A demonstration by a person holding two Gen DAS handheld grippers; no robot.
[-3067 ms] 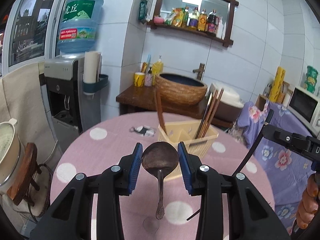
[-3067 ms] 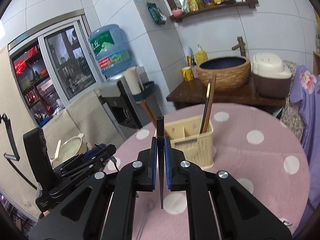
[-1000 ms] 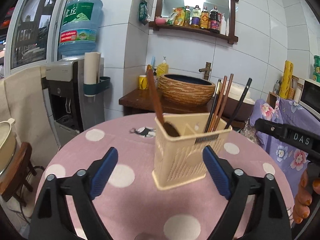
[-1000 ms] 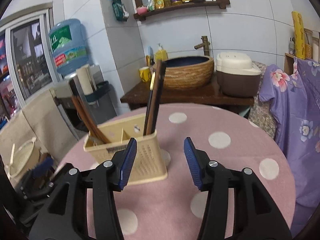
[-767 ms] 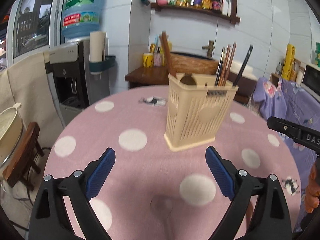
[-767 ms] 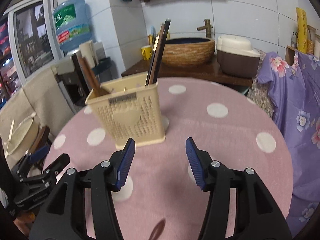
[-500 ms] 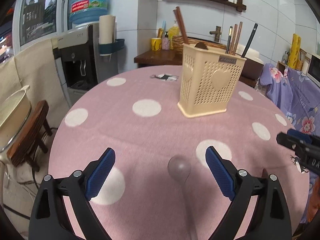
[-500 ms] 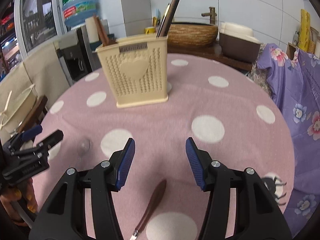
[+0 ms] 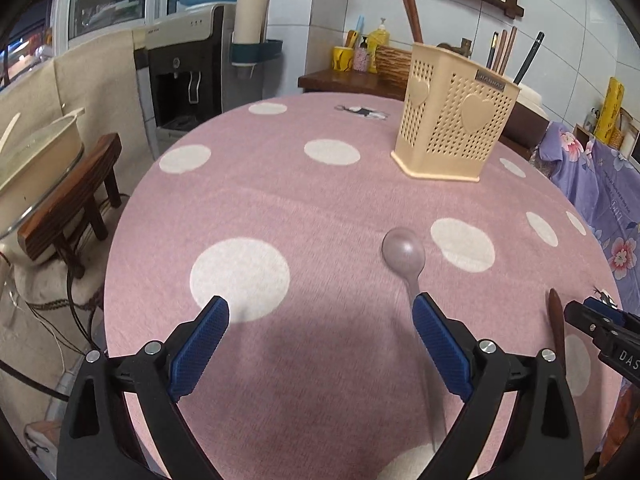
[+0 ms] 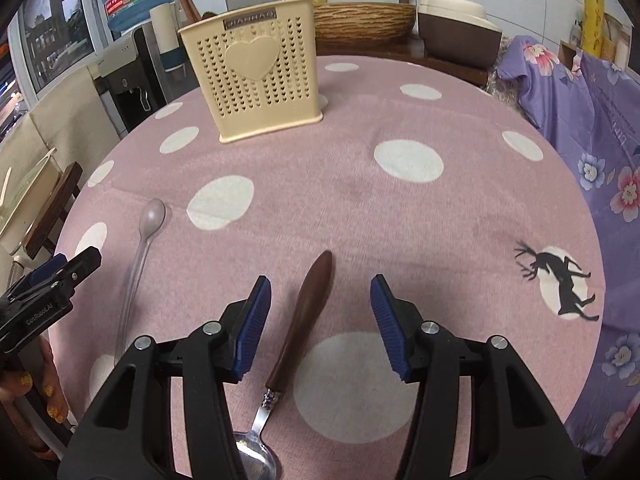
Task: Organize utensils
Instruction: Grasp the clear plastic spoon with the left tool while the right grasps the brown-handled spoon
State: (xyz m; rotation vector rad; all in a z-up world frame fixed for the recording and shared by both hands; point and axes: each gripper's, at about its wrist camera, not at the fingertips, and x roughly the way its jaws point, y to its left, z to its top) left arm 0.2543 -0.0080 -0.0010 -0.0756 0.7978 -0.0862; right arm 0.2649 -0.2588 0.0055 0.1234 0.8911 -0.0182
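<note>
A beige perforated utensil holder (image 9: 452, 120) stands at the far side of the pink dotted table (image 9: 280, 192); it also shows in the right wrist view (image 10: 256, 76) and holds chopsticks (image 9: 504, 50) and a brown-handled utensil. A translucent plastic spoon (image 9: 404, 256) lies on the cloth, its handle passing under my right finger; it also shows in the right wrist view (image 10: 144, 236). A spoon with a brown wooden handle (image 10: 308, 312) lies between the jaws of my right gripper (image 10: 320, 320), untouched. My left gripper (image 9: 320, 344) is open and empty. My right gripper is open.
A water dispenser (image 9: 192, 68) and a wooden stool with a pot (image 9: 60, 200) stand left of the table. A purple floral cloth (image 10: 592, 128) hangs at the right. A sideboard with a woven basin (image 10: 364, 20) stands behind the table.
Both grippers let go of their utensils into the holder, then pulled back and down toward the near table edge. The two loose spoons have come into view.
</note>
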